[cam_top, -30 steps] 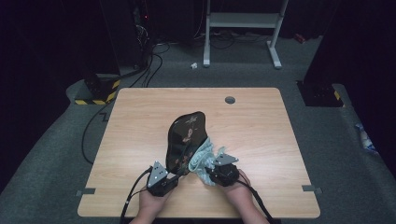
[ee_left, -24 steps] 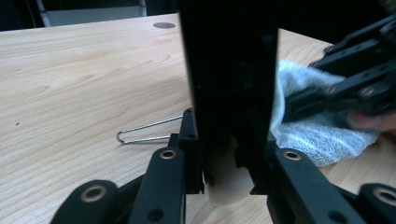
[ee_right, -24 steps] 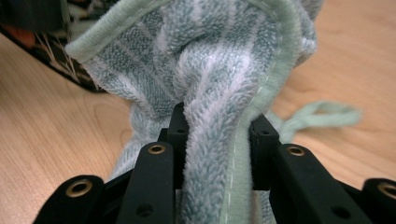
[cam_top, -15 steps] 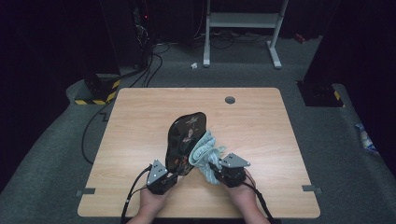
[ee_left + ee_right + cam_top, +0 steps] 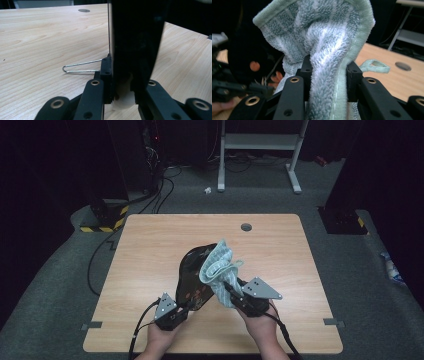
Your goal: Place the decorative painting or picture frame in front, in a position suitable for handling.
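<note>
A dark oval tray (image 5: pixel 192 270) with a floral pattern stands tilted on edge at the table's near middle. My left gripper (image 5: pixel 182 307) is shut on its lower rim. In the left gripper view the tray (image 5: pixel 135 37) is a black slab clamped between the jaws of that gripper (image 5: pixel 122 75). A pale green striped towel (image 5: pixel 217 265) is bunched against the tray's right face, with my right gripper (image 5: pixel 232 292) shut on it. Seen from the right gripper view, the towel (image 5: pixel 324 37) rises in folds from the gripper (image 5: pixel 328 72), and the dark tray (image 5: pixel 249 45) stands to the left.
The wooden table (image 5: pixel 150 250) has a round cable hole (image 5: pixel 246 226) near its far edge. A thin wire loop (image 5: pixel 75 68) lies on the wood beside the left jaw. Cables and a yellow-and-black striped block (image 5: pixel 107 217) sit on the floor at far left, with white frame legs (image 5: pixel 295 165) behind.
My right gripper has lifted the towel up along the tray's face and shifted slightly right. The left gripper and the tray have stayed nearly still.
</note>
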`<state>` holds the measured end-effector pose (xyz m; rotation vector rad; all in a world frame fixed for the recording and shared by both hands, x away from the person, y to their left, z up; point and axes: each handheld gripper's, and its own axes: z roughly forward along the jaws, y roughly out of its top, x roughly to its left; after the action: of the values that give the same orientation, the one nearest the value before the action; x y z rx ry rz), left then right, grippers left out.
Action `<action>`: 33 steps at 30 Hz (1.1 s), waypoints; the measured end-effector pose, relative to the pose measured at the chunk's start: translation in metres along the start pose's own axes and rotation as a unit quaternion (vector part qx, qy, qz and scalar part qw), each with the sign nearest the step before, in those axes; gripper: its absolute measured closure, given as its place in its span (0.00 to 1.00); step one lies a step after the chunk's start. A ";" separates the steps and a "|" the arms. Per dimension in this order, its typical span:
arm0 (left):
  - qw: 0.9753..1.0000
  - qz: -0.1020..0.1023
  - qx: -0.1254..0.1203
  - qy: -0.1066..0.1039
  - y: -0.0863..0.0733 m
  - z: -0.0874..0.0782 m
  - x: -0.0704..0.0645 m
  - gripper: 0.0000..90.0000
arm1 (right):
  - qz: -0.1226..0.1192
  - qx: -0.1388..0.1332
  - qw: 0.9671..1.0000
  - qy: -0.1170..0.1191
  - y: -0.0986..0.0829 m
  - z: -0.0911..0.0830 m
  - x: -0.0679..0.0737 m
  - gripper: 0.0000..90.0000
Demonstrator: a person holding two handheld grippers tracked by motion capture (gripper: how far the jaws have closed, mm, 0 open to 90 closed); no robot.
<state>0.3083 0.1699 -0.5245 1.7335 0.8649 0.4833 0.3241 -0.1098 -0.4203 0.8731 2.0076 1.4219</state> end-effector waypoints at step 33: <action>1.000 -0.002 0.000 -0.001 -0.001 -0.002 0.000 0.89 | -0.020 -0.078 0.995 0.058 0.117 0.043 0.027 0.74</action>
<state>0.3066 0.1713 -0.5246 1.7317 0.8670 0.4802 0.3614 -0.0353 -0.3238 0.6940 1.9547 1.6142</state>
